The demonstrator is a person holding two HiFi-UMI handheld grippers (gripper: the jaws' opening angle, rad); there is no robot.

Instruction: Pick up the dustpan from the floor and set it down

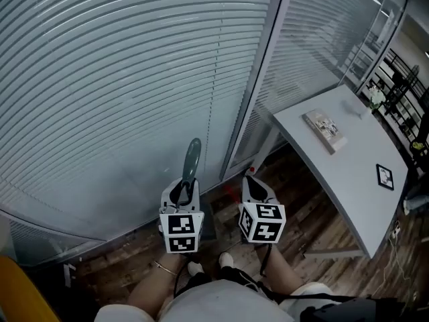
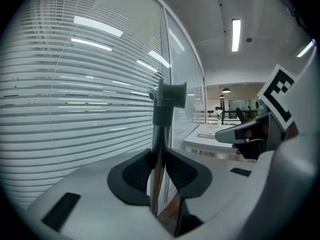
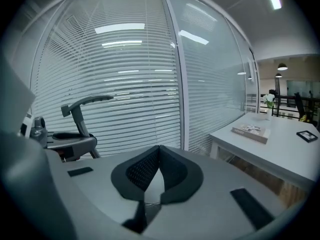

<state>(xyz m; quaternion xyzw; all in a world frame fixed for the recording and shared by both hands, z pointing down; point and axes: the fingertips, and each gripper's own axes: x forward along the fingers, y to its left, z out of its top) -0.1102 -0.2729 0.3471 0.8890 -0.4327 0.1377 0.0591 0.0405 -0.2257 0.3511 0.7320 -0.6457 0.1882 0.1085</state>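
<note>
Most of the head view, from the upper left to the centre, is filled by a glass wall with closed slatted blinds (image 1: 120,92). A strip of dark wooden floor (image 1: 295,200) is seen along the bottom and lower right. A white table (image 1: 348,173) is placed at the right of the frame, close to the glass.

The person's legs (image 1: 151,290) are seen at the bottom edge. Just above them, in the lower middle, the two grippers are held side by side, each topped with its marker cube.

The left gripper (image 1: 184,192) is clamped on the dustpan's handle (image 1: 192,158). In the left gripper view the slim shaft (image 2: 159,149) is pinched between the dark pads and rises upright to a grey grip at the centre of the frame. The dustpan is thus found at the left gripper, in the lower middle of the head view. Its pan is largely hidden beneath that gripper, so whether it touches the floor cannot be told.

The right gripper (image 1: 253,183) is held just to the right, apart from the handle. In the right gripper view its jaws (image 3: 159,151) are pressed together at the tips, with nothing between them.

A book (image 1: 324,129) is laid on the table's far end, and a small black square device (image 1: 385,176) nearer its right edge.
</note>
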